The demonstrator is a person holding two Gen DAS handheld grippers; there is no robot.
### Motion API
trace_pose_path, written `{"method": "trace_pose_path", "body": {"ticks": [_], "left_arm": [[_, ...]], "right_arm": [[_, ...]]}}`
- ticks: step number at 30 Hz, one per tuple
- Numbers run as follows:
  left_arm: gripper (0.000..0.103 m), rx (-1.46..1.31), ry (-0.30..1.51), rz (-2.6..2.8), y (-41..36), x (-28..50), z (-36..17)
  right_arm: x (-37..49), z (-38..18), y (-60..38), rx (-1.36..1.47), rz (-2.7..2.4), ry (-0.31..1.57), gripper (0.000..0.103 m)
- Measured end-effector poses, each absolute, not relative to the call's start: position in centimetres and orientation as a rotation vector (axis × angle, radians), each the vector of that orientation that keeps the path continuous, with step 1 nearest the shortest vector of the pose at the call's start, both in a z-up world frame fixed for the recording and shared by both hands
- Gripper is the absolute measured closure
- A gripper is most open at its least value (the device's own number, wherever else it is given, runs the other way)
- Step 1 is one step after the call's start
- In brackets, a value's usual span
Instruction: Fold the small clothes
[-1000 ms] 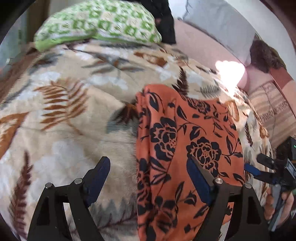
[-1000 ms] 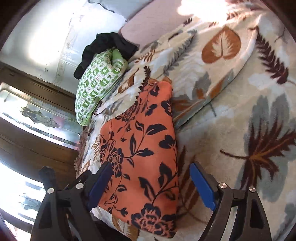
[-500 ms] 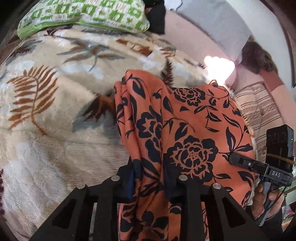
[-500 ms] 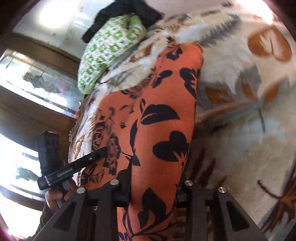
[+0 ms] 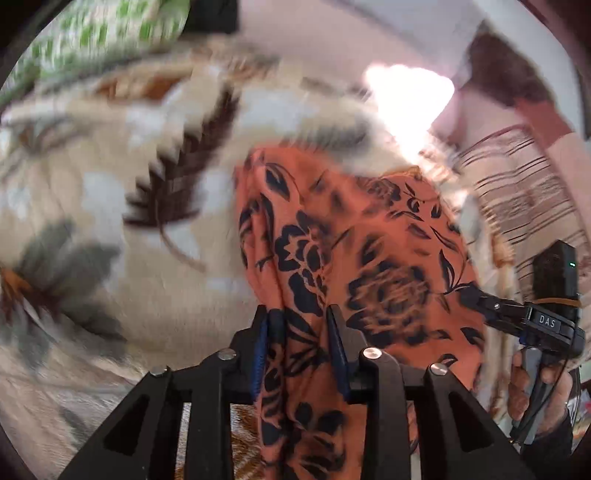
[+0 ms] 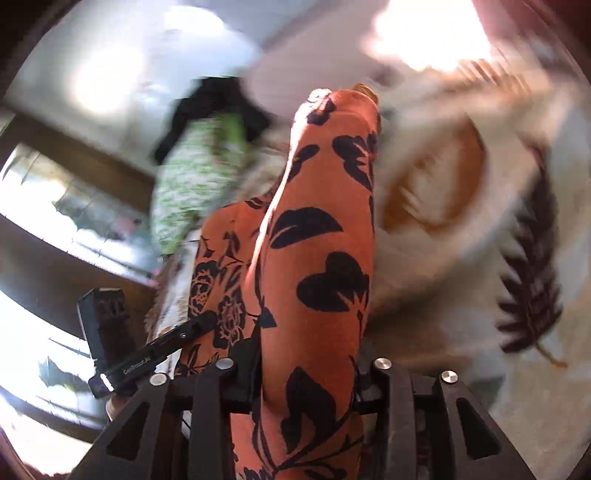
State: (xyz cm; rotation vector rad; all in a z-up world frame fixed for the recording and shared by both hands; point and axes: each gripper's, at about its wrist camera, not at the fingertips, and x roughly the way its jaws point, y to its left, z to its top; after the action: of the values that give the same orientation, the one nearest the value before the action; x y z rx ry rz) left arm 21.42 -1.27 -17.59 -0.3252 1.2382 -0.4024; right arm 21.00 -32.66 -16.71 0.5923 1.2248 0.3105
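An orange cloth with black flowers (image 5: 369,258) lies partly lifted over a leaf-patterned blanket (image 5: 110,221). My left gripper (image 5: 299,332) is shut on the cloth's near left edge. My right gripper (image 6: 306,369) is shut on the cloth (image 6: 317,240) at its near right edge, and the cloth rises in a fold ahead of it. The right gripper also shows in the left wrist view (image 5: 517,314), and the left gripper shows in the right wrist view (image 6: 184,328). Both views are blurred by motion.
A green and white pillow (image 5: 103,33) with a black garment (image 6: 214,99) on it lies at the far end of the bed. A striped cloth (image 5: 524,199) lies at the right. A window (image 6: 55,206) stands at the left.
Both grippers went from open over the near edge to shut on the cloth. They have since lifted it and moved it forward over the blanket.
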Motion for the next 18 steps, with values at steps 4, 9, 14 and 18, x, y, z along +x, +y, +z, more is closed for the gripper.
{"method": "trace_pose_path", "body": {"ticks": [4, 9, 14, 18], "left_arm": [[0.057, -0.288, 1.098, -0.368, 0.4, 19.3, -13.8], [0.051, -0.218, 1.023, -0.427, 0.6, 16.5, -11.3], [0.042, -0.07, 1.18, -0.378, -2.0, 15.9, -16.4], [0.039, -0.053, 1.117, -0.341, -1.6, 14.8, -14.8]], "right_arm": [[18.6, -15.8, -34.7, 0.539, 0.217, 1.126, 0.037], [18.7, -10.7, -32.2, 0.541, 0.376, 0.983, 0.03], [21.8, -16.3, -30.4, 0.719, 0.377, 1.114, 0.023], [20.8, -14.8, -29.9, 0.761, 0.353, 1.061, 0.023]]}}
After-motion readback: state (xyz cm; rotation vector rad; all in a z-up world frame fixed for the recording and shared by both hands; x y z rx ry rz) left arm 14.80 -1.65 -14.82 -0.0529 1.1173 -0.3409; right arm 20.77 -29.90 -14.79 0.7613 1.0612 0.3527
